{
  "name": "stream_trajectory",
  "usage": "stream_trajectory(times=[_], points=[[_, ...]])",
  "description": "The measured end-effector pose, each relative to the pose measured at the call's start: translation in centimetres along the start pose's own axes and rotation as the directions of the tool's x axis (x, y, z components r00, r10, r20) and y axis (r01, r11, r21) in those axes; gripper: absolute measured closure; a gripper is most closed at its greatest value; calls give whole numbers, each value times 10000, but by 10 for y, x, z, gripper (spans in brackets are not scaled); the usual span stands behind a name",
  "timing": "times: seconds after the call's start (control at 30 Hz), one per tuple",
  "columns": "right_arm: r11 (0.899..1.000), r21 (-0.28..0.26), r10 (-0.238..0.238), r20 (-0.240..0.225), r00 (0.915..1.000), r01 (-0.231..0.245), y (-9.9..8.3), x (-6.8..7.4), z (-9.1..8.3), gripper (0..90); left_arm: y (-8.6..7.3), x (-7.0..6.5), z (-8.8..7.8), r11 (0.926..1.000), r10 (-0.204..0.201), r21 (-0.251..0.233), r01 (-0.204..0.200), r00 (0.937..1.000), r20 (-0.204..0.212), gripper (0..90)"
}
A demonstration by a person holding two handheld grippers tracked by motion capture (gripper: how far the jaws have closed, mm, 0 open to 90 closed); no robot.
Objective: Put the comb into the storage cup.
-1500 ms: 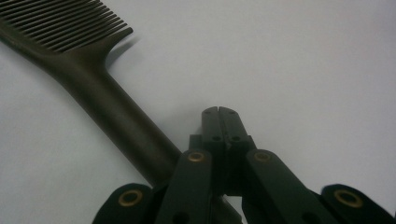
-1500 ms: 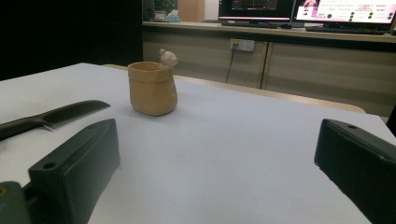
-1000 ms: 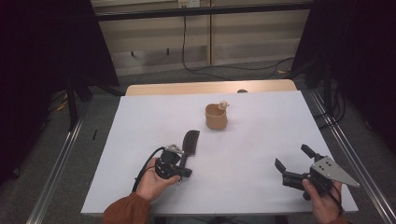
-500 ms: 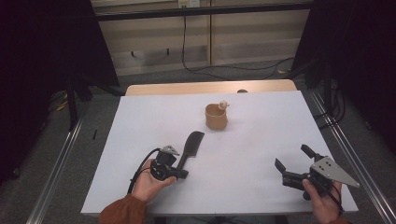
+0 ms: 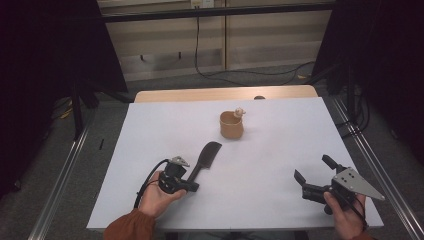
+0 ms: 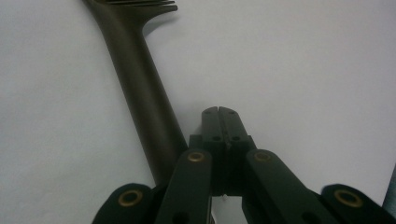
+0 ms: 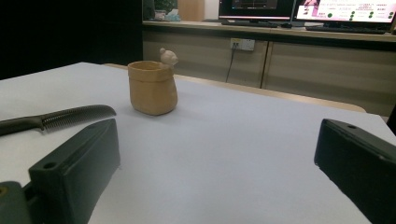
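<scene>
My left gripper (image 5: 192, 186) sits low over the near left part of the white table (image 5: 280, 150), and its two black jaws are pressed flat against each other with nothing between them. In the left gripper view the tips meet in one closed seam, and the dark comb (image 6: 140, 88) runs past just to their left, its handle alongside my jaws and slipping behind the left linkage, so I cannot tell if it touches me there. From the high view the comb (image 5: 204, 160) lies flat on the table, handle toward my left gripper, toothed end angled up and to the right.

Farther back, near the middle of the table, stands a small tan cup (image 5: 231, 125) with a little pale figure on its rim, upright and well apart from the comb.

On the near right, my right gripper (image 5: 314, 172) is spread wide, jaws empty, pointing left across the table toward the cup.
</scene>
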State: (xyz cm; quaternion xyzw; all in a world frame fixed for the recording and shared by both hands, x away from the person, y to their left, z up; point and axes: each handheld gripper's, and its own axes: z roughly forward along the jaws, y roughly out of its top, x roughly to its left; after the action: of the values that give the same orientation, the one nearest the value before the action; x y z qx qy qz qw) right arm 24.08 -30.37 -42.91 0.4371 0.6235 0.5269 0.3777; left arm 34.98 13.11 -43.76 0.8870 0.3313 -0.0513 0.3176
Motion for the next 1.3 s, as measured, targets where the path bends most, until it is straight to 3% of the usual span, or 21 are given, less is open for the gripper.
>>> stream_trajectory(times=[0.43,0.93,0.97,1.07,1.13,1.3], points=[[10000,-12,-3,-20,10000,3,0,0,0,0,-2,2,-5,10000,70,66,-68,9992,-391,900],[10000,-14,-10,-20,10000,10,0,0,0,0,-4,6,-6,9999,-72,-157,70,9999,-147,900],[10000,-12,-7,-19,10000,7,0,0,0,0,-4,5,-6,9992,-181,-350,179,9998,-43,900],[10000,4,7,-21,10000,-7,0,0,1,0,-4,3,-10,9959,119,-897,-97,9996,239,900],[10000,-13,-5,-47,10000,5,0,0,0,0,-4,1,-12,9917,123,-1287,-58,9987,497,900],[10000,-20,-8,-56,10000,8,0,0,0,0,-5,-3,-17,9750,580,-2152,-553,9983,60,899]])
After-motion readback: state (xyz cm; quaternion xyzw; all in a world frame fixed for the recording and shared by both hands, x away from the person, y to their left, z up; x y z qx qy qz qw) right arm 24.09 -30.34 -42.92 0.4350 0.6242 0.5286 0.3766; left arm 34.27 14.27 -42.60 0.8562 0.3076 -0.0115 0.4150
